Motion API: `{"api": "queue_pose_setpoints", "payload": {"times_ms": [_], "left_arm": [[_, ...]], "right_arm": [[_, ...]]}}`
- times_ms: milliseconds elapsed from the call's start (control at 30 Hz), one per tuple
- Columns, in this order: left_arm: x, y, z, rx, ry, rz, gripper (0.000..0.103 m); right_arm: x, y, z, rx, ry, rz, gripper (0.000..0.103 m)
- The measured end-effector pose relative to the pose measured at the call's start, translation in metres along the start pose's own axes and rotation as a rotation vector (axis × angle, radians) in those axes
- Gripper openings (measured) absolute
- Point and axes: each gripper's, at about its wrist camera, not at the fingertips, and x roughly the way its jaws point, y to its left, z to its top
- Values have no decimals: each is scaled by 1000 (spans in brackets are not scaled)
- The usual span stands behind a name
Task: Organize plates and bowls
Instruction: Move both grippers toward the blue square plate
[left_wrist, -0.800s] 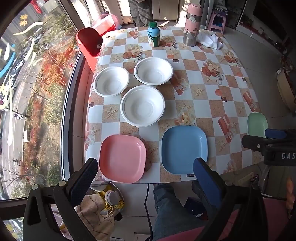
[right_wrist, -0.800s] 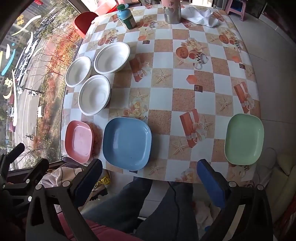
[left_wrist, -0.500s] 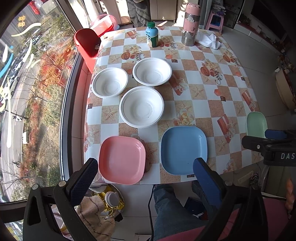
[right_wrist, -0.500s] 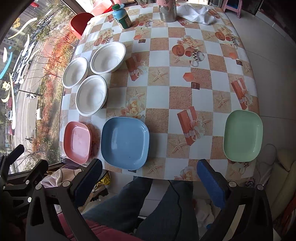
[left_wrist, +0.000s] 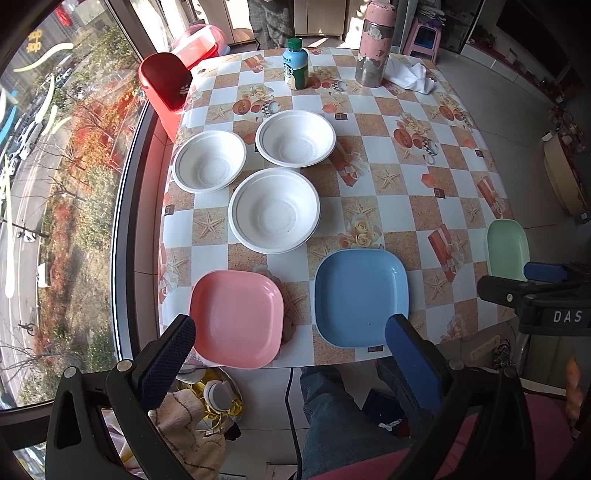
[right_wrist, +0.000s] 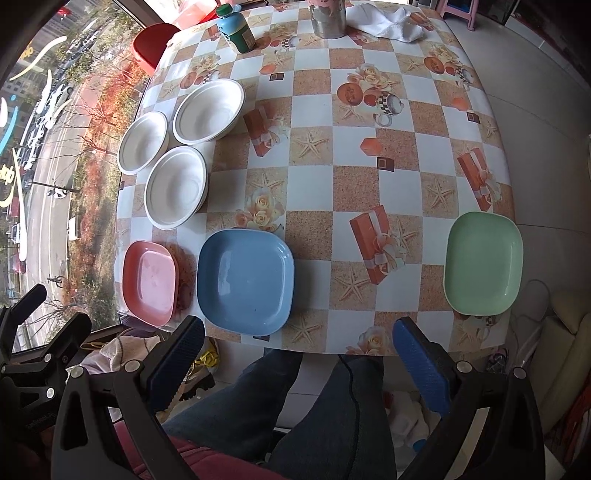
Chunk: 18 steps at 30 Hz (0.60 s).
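We hold both tools high over the near table edge, which gives us the whole layout before committing. The left gripper and right gripper are spread wide with nothing between their fingers. Three white bowls cluster at centre-left of the left view, close enough to nest, we judge. The pink plate and blue plate sit side by side along the lower edge; the green plate lies well apart at right in the right view, likely the right gripper's pick.
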Motion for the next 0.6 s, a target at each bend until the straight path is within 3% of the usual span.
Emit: {"api": "queue_pose_setpoints", "payload": {"times_ms": [333,500,600], "left_arm": [[30,3,-4,3,52,-30,103],[56,18,-6,-44,88,-13,103],[77,30,-12,-80,121,-49,103]], "right_arm": [[15,-2,-6,4,59,-11,103],[30,-7,-9,9,93,-22,103],[41,-7,-11,4,111,-38,103]]}}
